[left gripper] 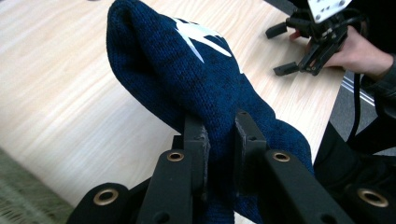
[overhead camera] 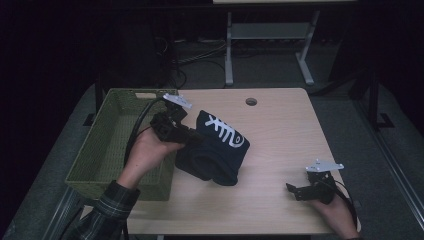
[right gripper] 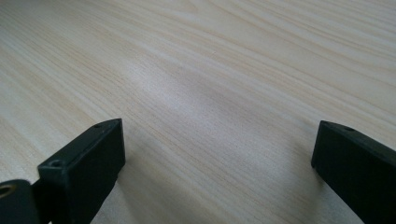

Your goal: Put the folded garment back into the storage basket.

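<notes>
Apparently nothing lies in the green basket (overhead camera: pixel 107 150); left gripper (overhead camera: pixel 192 136) clamps sweater (overhead camera: pixel 220 150).

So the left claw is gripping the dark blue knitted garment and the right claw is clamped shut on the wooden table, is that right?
Not quite. The left claw does grip the dark blue knitted garment, but the right claw is open, its jaws wide apart over the light wooden table, as the right gripper view shows.

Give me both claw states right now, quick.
Left claw: closed on the folded navy knit garment, lifted off the table.
Right claw: open, nothing between its jaws, low over bare tabletop.
</notes>
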Tool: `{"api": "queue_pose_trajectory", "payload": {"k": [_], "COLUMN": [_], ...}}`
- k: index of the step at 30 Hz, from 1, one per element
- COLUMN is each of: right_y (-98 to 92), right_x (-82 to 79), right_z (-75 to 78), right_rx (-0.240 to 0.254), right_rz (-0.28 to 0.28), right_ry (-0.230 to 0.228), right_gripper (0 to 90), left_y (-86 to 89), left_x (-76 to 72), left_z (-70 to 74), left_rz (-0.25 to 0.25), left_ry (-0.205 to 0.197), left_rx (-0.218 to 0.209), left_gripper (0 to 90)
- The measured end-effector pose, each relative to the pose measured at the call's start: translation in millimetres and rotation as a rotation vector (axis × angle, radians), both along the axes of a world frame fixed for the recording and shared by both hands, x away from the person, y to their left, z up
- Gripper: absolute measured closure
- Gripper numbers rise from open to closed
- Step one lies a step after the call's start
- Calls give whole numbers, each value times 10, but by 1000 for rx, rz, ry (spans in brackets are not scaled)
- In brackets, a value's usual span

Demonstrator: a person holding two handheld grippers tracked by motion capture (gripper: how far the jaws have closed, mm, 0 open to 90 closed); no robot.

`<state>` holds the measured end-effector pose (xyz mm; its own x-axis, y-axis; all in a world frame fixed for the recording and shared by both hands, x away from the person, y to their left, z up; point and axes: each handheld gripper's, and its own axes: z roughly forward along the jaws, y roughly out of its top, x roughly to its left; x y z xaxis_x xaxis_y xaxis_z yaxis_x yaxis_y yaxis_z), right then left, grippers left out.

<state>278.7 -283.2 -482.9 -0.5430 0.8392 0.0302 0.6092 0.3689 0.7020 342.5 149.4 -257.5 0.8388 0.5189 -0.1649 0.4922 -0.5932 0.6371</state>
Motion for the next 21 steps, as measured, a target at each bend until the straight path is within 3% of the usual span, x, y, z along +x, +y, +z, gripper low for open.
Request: {"api": "queue_pose_trajectory", "payload": {"k": [6,21], "right_y": [0,1], "right_x": [0,0], "right_z": [0,0], "right_rx": [0,2], "right_rz": [-2,-12], "right_ry": [1,2], "right_gripper": [24,24], "left_y": [156,541], "left_x": [-34,-57], "left_z": [244,503], "left_rz": [43,103], "left_ry": [-30,-38], "left_rx": [-16,-18], "left_gripper": [786,786]}}
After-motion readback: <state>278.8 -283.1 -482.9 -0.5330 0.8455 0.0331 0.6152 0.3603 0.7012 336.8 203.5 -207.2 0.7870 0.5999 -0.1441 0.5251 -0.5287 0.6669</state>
